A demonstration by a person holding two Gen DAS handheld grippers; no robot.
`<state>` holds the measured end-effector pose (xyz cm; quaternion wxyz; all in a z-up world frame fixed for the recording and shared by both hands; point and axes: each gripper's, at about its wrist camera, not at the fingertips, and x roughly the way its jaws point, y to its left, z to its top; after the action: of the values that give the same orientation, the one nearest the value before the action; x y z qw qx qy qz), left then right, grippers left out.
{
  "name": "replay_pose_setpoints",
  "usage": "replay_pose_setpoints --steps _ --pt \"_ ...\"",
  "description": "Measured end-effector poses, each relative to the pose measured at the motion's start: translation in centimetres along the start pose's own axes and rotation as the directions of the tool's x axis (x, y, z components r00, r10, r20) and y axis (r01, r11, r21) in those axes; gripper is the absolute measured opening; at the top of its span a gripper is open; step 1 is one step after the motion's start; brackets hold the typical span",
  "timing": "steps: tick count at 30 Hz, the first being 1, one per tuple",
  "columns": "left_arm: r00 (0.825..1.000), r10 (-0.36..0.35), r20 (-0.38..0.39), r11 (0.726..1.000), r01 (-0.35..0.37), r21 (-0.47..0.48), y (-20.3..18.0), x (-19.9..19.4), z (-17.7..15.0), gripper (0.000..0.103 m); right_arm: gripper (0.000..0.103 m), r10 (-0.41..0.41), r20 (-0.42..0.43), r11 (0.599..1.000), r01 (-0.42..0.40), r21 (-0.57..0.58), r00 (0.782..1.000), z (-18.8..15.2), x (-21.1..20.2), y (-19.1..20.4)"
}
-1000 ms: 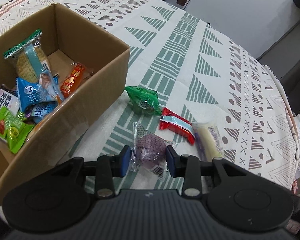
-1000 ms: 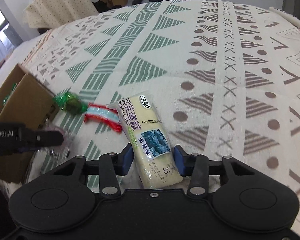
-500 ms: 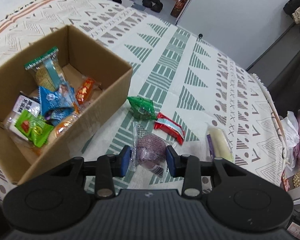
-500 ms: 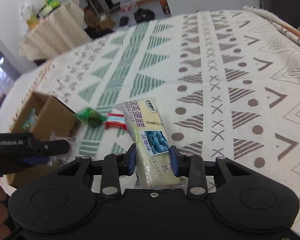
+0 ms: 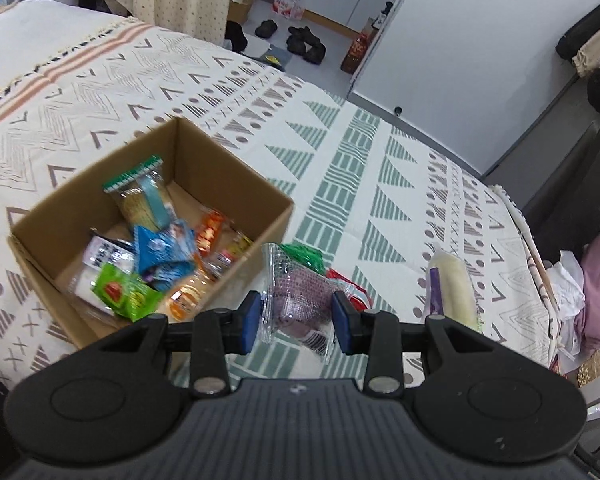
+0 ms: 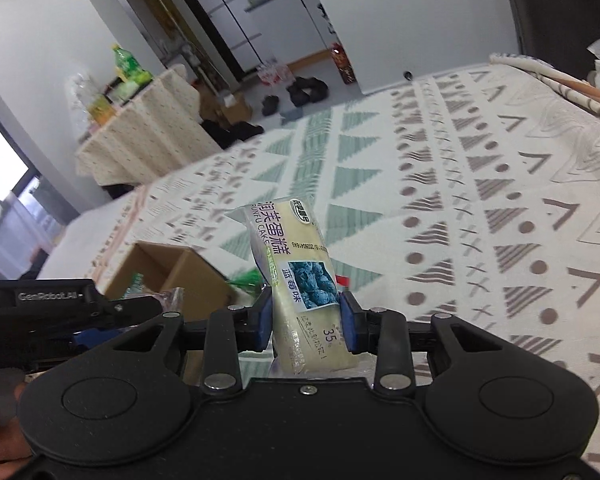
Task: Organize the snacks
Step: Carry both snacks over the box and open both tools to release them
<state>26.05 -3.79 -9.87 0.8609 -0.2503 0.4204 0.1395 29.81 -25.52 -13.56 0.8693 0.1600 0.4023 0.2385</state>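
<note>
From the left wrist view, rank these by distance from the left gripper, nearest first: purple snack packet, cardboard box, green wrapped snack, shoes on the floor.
1. purple snack packet, held between the left gripper's pads.
2. green wrapped snack, just behind the packet, on the cloth.
3. cardboard box, to the left, holding snacks.
4. shoes on the floor, far off, beyond the bed.

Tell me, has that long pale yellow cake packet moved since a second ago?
Yes. The long pale yellow cake packet lay flat on the patterned bedspread; now the right hand-held gripper holds it raised above the cloth.
</note>
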Motion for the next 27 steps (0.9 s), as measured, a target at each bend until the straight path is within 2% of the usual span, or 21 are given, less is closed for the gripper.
replay_pose_setpoints --steps 17,27 --pt "0.998 0.038 0.055 0.998 -0.035 -0.059 4.8 -2.6 2.2 0.037 0.033 0.158 0.094 0.987 -0.155 -0.038 0.983 -0.7 0.0 5.8" --pt "0.996 0.039 0.08 0.994 -0.03 -0.108 7.6 -3.1 3.8 0.037 0.033 0.195 0.093 0.98 -0.191 -0.049 0.976 -0.9 1.4 8.2"
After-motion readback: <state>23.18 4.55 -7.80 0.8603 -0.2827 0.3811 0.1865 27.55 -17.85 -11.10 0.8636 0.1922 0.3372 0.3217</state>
